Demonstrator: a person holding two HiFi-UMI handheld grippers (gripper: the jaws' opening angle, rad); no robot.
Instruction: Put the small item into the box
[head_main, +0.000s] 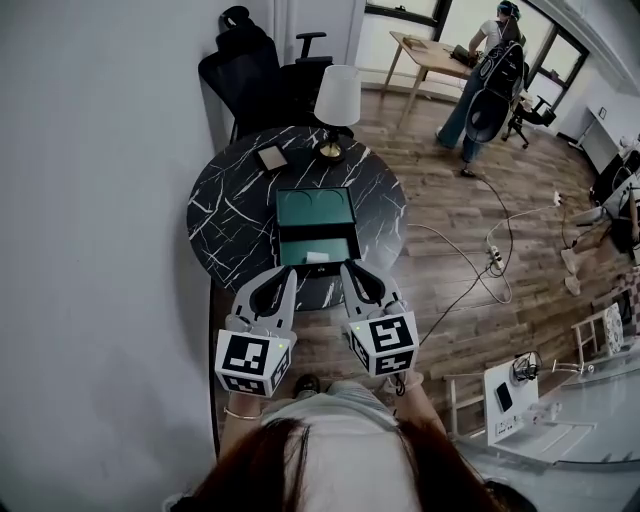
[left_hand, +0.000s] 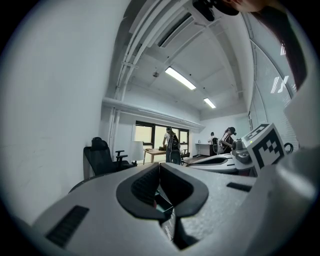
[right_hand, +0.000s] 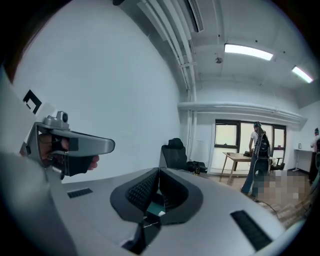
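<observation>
An open box (head_main: 316, 243) with a green lining stands on the round black marble table (head_main: 225, 215). Its lid (head_main: 314, 208) is tipped back. A small white item (head_main: 317, 257) lies in the box's near part. My left gripper (head_main: 290, 270) and right gripper (head_main: 347, 266) hover side by side over the table's near edge, just short of the box, both pointing at it. In the left gripper view the left gripper (left_hand: 159, 165) has its tips touching with nothing between them. The right gripper (right_hand: 159, 170) is likewise shut and empty, and a strip of green lining (right_hand: 151, 207) shows below its jaws.
A white-shaded lamp (head_main: 337, 98) and a small brown square (head_main: 271, 157) sit at the table's far side. Black office chairs (head_main: 262, 70) stand behind it, against the white wall on the left. A person (head_main: 480, 80) stands by a wooden desk (head_main: 425, 52). Cables (head_main: 495, 255) trail across the wooden floor.
</observation>
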